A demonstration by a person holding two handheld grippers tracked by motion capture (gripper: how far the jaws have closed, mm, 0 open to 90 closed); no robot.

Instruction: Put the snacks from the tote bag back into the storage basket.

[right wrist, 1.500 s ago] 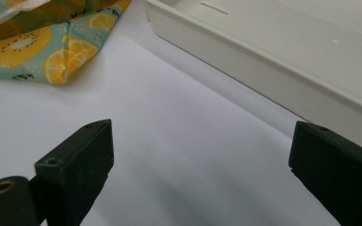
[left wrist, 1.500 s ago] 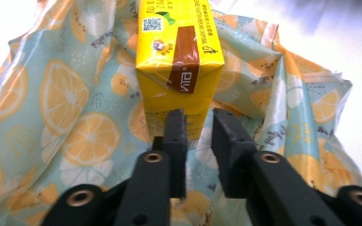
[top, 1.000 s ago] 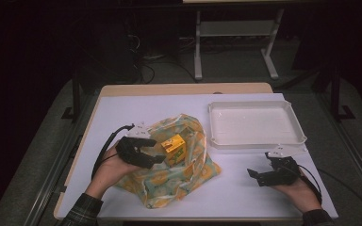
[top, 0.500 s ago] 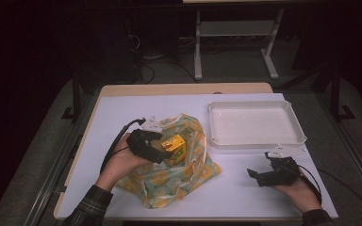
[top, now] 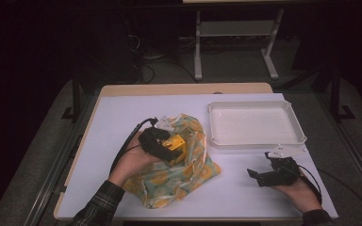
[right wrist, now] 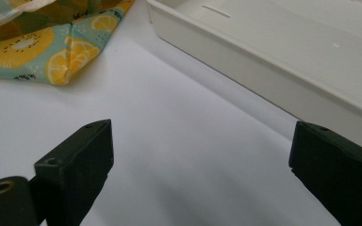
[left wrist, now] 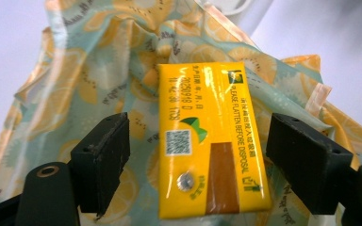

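High view: nearest the person, the right gripper (top: 269,175) lies low on the white worktop (top: 113,127) at the near right, its jaws standing apart with nothing between them; the right gripper view looks across bare worktop between the two black jaws. To the left and a little farther off, the left gripper (top: 167,149) hangs over the fruit-print cloth bag (top: 188,174) crumpled at the middle of the worktop. The left gripper view has the yellow drink carton (left wrist: 209,136) lying flat on the cloth, right between the two jaws, which have just been opening and do not press on it: a gap shows on either side. Farthest, at the right, sits the empty white tray (top: 257,141), just beyond the bag's right edge.

The step in hand looks like the approach to a grasp on the carton. Next the jaws would need to settle lower around its long sides and close squarely, catching the box and not a fold of cloth, which could drag the bag along.
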